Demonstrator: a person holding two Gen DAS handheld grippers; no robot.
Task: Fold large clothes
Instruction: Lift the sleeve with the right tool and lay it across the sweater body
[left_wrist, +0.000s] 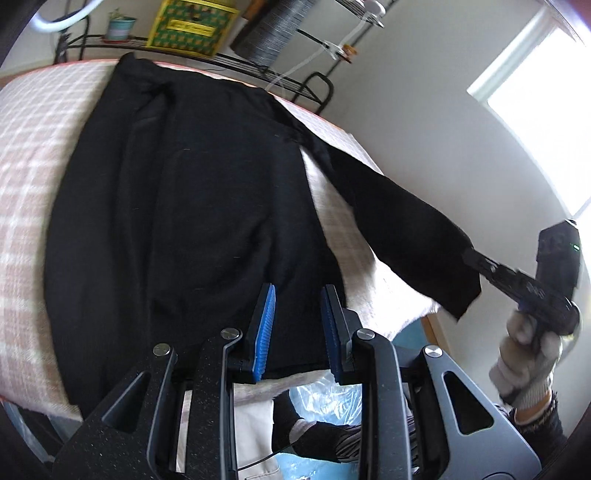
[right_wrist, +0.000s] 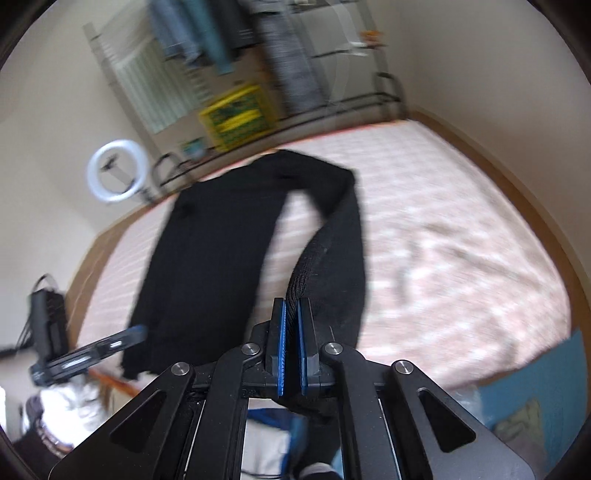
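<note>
A black long-sleeved sweater (left_wrist: 192, 206) lies flat on a bed with a pink-and-white checked cover (left_wrist: 33, 192). My left gripper (left_wrist: 297, 325) hangs over the sweater's near hem. Its blue pads (left_wrist: 264, 325) stand apart, with nothing pinched between them. At the right, a gloved hand (left_wrist: 524, 354) holds my right gripper (left_wrist: 471, 255), which is shut on the cuff of the sleeve (left_wrist: 402, 221) and draws it out past the bed's edge. In the right wrist view, the right gripper (right_wrist: 293, 325) clamps the ribbed sleeve (right_wrist: 332, 236). The sweater's body (right_wrist: 214, 258) lies to the left, and the left gripper (right_wrist: 138, 332) is near its hem.
A black wire rack (left_wrist: 229, 59) beyond the bed carries a yellow-green box (left_wrist: 192, 26) and a small potted plant (left_wrist: 120, 26). A ring light (right_wrist: 116, 171) stands at the left. A bright window (left_wrist: 535, 92) is on the right. Plastic bags (left_wrist: 317, 398) lie below the bed's near edge.
</note>
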